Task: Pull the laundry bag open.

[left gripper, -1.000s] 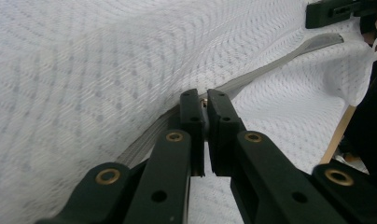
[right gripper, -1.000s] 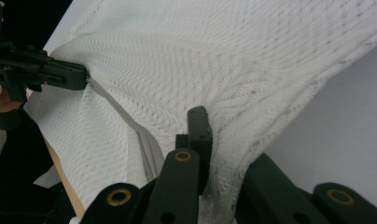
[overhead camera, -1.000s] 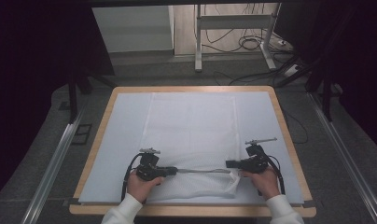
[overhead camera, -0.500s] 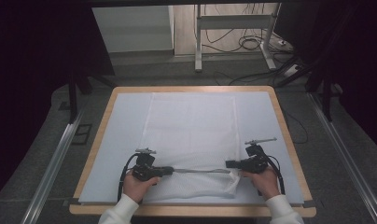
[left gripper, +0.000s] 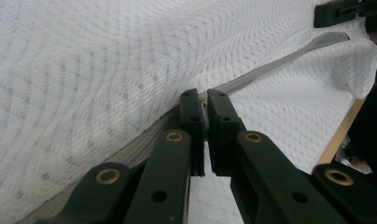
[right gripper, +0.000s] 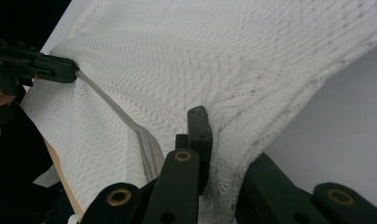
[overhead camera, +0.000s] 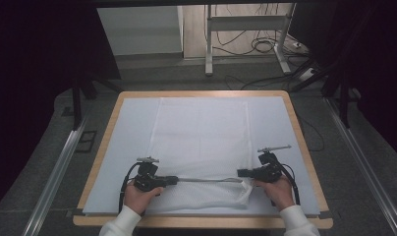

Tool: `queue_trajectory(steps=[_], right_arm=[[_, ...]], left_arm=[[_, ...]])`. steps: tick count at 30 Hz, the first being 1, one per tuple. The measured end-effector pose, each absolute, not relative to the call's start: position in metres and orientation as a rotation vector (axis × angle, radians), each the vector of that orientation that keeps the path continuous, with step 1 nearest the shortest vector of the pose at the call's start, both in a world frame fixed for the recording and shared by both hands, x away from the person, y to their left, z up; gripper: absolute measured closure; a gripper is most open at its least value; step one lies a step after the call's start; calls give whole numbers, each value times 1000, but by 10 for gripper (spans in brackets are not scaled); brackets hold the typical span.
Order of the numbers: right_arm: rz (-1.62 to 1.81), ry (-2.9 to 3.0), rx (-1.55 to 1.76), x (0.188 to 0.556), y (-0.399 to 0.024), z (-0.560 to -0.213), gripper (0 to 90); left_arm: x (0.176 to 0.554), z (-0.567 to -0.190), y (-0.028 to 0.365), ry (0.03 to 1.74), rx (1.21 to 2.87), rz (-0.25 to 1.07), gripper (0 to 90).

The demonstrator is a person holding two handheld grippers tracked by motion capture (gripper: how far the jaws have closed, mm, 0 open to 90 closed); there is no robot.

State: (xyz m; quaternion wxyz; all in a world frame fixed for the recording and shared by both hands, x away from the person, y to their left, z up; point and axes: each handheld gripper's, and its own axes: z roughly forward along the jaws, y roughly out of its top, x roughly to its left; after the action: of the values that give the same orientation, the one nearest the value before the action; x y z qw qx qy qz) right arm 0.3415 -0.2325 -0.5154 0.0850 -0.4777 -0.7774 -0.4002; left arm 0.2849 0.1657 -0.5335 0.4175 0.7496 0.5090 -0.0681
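We pinch the white mesh cloth's (overhead camera: pixel 201 142) grey hem (overhead camera: pixel 206 180) at the table's (overhead camera: pixel 304 147) near side | left gripper (overhead camera: pixel 172 180), right gripper (overhead camera: pixel 241 173) both clamped | we keep tension even, lifting level.

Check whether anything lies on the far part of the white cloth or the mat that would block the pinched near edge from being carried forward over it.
Nothing visible does. The left gripper and right gripper are both shut on the grey hem of the white cloth; the cloth's far part and the mat beyond carry nothing.
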Motion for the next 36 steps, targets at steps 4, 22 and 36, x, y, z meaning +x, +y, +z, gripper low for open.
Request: queue_trajectory(steps=[4, 22, 36], right_arm=[[-1194, -2317, -1423, 342, -233, -516, 888], [-1191, -2319, -1425, 342, -233, -516, 888], [-1192, -2318, -1430, 342, -233, -517, 888]], left_arm=[[284, -534, 171, 1291, 1881, -170, 866], [279, -534, 193, 1317, 1860, -165, 866], [275, -533, 213, 1346, 1833, -144, 866]])
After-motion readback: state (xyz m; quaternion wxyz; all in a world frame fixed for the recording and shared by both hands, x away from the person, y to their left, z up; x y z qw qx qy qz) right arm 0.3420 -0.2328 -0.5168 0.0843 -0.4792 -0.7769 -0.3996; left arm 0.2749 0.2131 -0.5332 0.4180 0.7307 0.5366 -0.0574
